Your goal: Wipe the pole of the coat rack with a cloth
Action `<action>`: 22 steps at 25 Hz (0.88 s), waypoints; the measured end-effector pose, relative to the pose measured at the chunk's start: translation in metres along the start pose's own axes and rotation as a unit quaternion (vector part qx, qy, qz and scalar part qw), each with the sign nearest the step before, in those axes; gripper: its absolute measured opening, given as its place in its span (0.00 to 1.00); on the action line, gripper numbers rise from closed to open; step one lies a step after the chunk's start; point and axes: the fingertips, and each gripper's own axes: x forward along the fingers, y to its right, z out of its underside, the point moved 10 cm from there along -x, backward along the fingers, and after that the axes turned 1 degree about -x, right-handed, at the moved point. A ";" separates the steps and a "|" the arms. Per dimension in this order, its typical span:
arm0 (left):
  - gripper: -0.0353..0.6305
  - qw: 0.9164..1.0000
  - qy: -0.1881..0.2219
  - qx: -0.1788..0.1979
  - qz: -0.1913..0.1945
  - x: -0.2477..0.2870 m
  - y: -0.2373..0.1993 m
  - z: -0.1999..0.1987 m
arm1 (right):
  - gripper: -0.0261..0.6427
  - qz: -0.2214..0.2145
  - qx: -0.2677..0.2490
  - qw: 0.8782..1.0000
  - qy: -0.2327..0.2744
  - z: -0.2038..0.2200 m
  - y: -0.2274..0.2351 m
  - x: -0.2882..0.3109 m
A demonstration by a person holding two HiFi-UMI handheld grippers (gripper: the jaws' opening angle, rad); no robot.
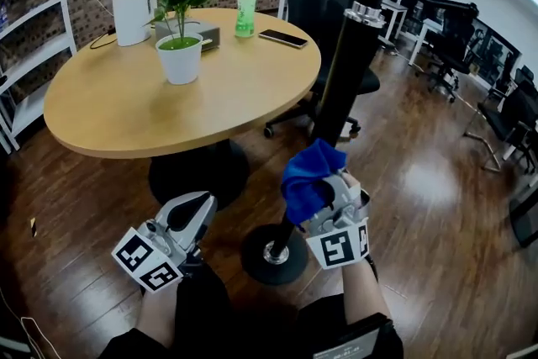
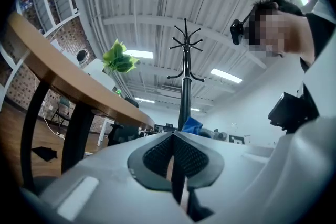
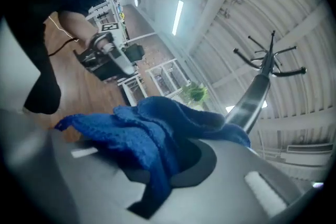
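Blue woven cloth (image 1: pixel 309 176) was clamped in my right gripper (image 1: pixel 328 193), lying against the black metal coat-rack pole (image 1: pixel 349 71) low down, near its round base (image 1: pixel 252 252). My left gripper (image 1: pixel 190 213) hung left of it, jaws together, empty.

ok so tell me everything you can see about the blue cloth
The blue cloth is a soft rag with a knit-like texture, bunched and folded rather than spread. It is clamped between the fingers of the right gripper, and loose folds spill over both sides. It sits low on the coat rack pole, above the round base, and looks pressed against the pole's dark surface.
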 end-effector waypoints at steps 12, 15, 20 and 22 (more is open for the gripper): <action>0.05 0.997 -0.059 -0.038 -0.007 0.009 -0.014 0.065 | 0.07 -0.206 0.123 0.962 -0.127 0.129 -0.207 -0.017; 0.05 0.997 -0.068 -0.045 -0.007 0.008 -0.016 0.074 | 0.07 -0.238 0.152 0.946 -0.163 0.149 -0.237 -0.019; 0.05 0.997 -0.069 -0.044 -0.011 0.009 -0.017 0.071 | 0.07 -0.253 0.161 0.938 -0.174 0.150 -0.240 -0.022; 0.05 0.997 -0.067 -0.044 -0.010 0.013 -0.017 0.065 | 0.07 -0.236 0.157 0.945 -0.165 0.137 -0.223 -0.020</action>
